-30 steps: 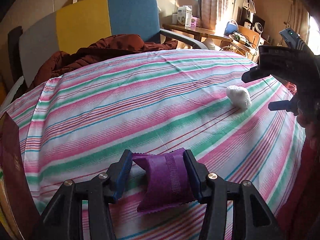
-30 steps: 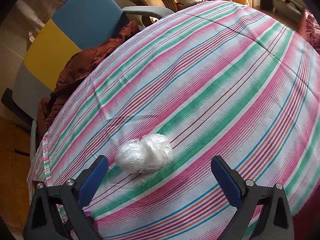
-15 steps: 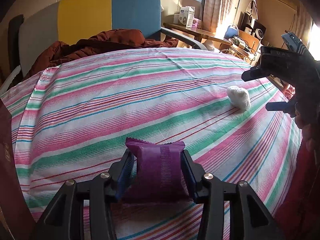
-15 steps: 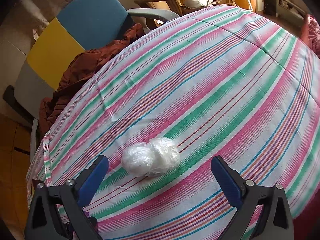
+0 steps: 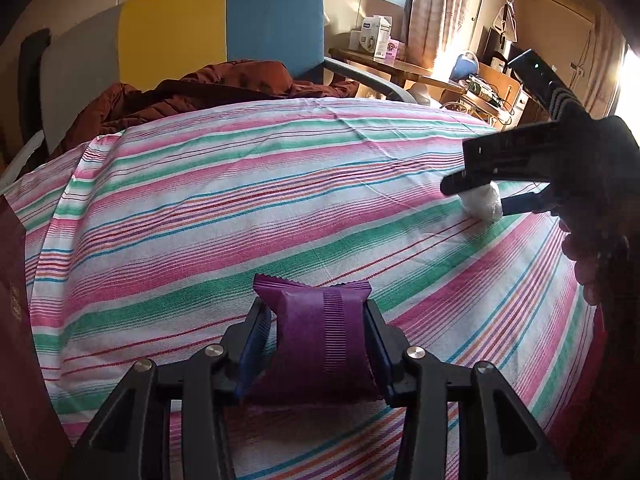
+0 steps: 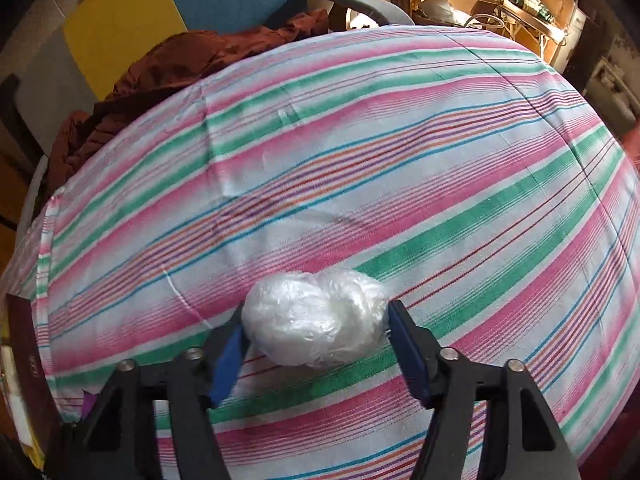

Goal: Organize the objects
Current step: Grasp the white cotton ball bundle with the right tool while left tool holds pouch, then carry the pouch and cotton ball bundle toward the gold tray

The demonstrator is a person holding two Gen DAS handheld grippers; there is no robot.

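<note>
Gripping the purple packet [image 5: 320, 344] crosswise, my left tool [image 5: 316, 348] holds it just above the striped sheet [image 5: 200, 216]. Farther right, my right tool [image 6: 316, 340] straddles the white plastic bundle [image 6: 316, 316], its long axis spanning the jaws, pads touching both ends.

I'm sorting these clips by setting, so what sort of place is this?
Most likely a lived-in room at home, perhaps a bedroom or living room. A striped cloth covers the work surface, a colour-block chair holds a brown jacket, and a cluttered wooden desk stands by a curtained window.
</note>
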